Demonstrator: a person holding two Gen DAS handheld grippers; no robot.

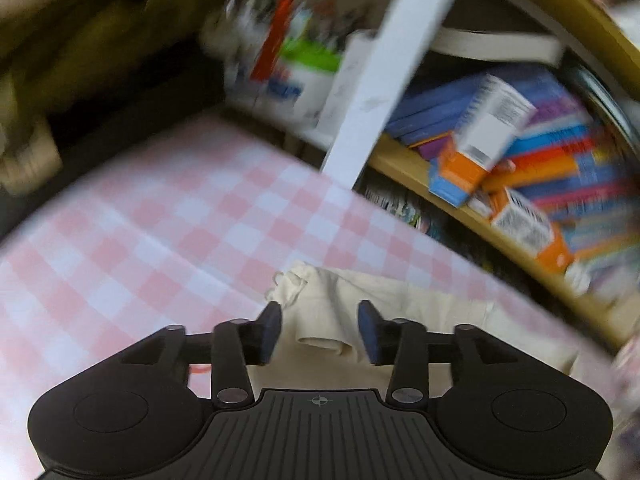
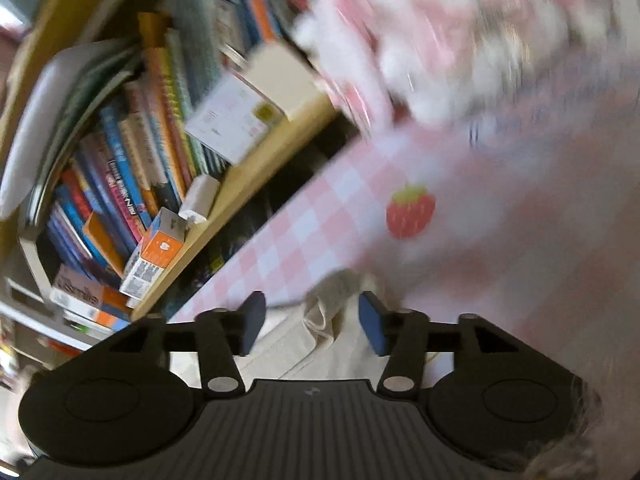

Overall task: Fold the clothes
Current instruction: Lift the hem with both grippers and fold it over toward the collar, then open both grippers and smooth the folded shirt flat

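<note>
Left wrist view: the left gripper (image 1: 319, 331) points down at a surface covered by a pink-and-white checked cloth (image 1: 160, 232); whether this surface is a desk or a bed cannot be determined. The blue-padded fingers (image 1: 269, 332) stand moderately apart. A bunched corner of the cream-coloured cotton garment (image 1: 352, 300) lies between them, with no pad pressing on it. The garment rests on the checked cloth close to the edge that faces the wooden bookshelf (image 1: 460, 204), and extends along that edge to the right in this view. A white upright post (image 1: 384, 72) rises at that same edge.

Right wrist view: the right gripper (image 2: 312, 327) is likewise angled down, fingers (image 2: 372, 328) moderately apart. A crumpled end of the same garment (image 2: 332, 304) sits between them, resting against the inner face of the right-hand pad; no clamping is visible. A red strawberry print (image 2: 410, 211) marks the checked cloth (image 2: 312, 232) beyond the fingers. Shelved books (image 2: 120, 184) and small cartons fill the bookshelf (image 2: 248, 184) alongside the cloth edge. Both views are motion-blurred.
</note>
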